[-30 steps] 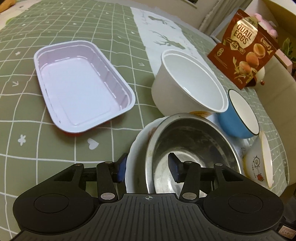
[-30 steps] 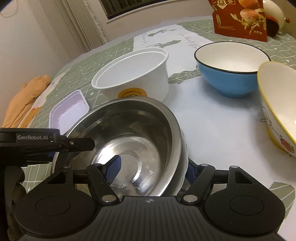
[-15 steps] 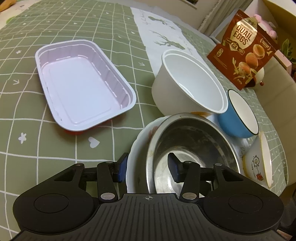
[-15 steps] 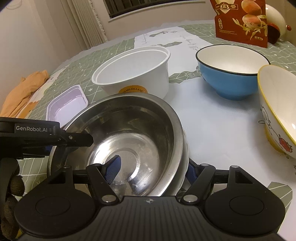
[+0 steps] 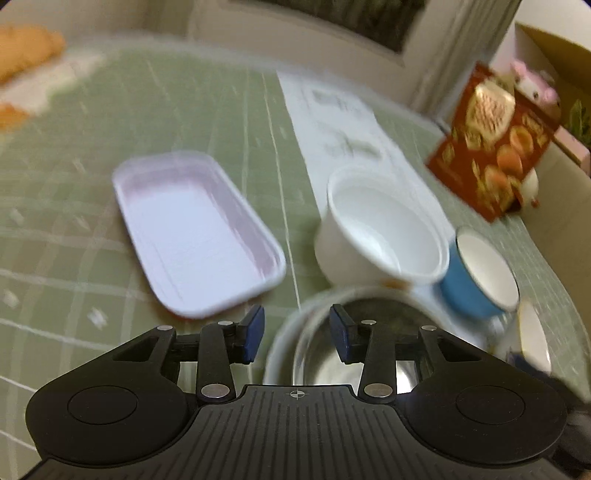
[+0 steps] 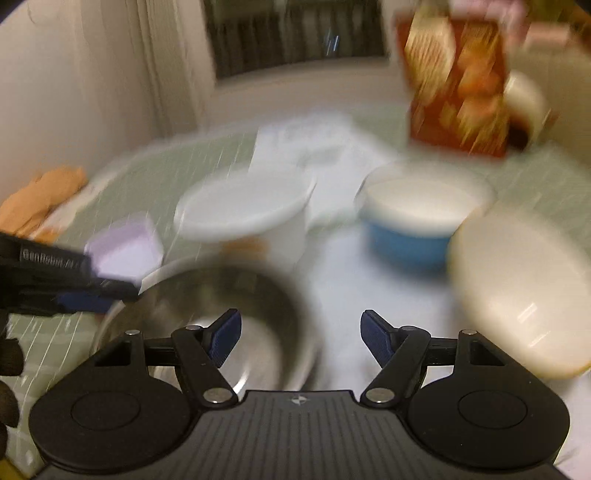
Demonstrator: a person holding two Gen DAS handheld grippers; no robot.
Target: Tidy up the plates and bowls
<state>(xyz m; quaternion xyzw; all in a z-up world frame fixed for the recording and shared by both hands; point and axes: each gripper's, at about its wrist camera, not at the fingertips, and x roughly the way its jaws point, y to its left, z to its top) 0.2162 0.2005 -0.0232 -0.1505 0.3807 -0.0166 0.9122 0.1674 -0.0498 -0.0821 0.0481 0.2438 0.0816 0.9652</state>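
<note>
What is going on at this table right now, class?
A person with two handheld grippers is sorting dishes. The steel bowl sits inside a white plate. Both the left gripper and the right gripper are open at its rim, holding nothing. A white tub, blue bowl, yellow-rimmed bowl and pale tray stand separately. Both views are motion-blurred.

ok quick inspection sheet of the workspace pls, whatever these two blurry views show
surface: green checked tablecloth with a white runner.
job's things: steel bowl nested in a white plate; white tub; blue bowl; yellow-rimmed bowl; white rectangular tray.
clutter: red snack bag; orange cloth.
grippers: left gripper open, fingers either side of the plate and bowl rims; right gripper open, straddling the steel bowl's rim.
cables: nothing seen.
surroundings: curtain, window, both blurred.
</note>
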